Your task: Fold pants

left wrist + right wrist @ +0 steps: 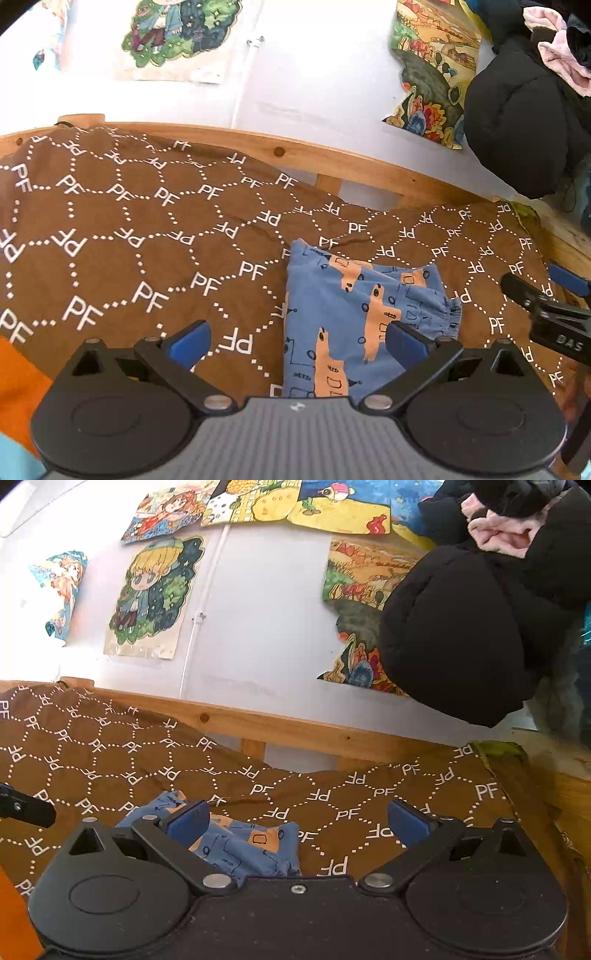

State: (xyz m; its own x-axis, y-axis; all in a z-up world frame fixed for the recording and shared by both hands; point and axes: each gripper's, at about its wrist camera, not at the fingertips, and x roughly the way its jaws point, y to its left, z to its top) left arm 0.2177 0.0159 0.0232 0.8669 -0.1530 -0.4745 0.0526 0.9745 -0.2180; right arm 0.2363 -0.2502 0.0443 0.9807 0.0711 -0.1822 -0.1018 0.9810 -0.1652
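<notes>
The blue pants [343, 321] with orange truck prints lie folded into a compact bundle on the brown "PF" bedcover [129, 229]. My left gripper [297, 341] is open and empty, just above the bundle's near left part. My right gripper [297, 823] is open and empty; the pants [243, 849] lie under its left finger. The right gripper also shows at the right edge of the left wrist view [546, 314], beside the bundle's elastic waistband.
A wooden bed rail [332, 155] runs along the far side, in front of a white wall with drawings. A black puffy jacket [461, 635] and pink cloth [502, 531] hang at the right. Orange fabric [18, 384] lies at the near left.
</notes>
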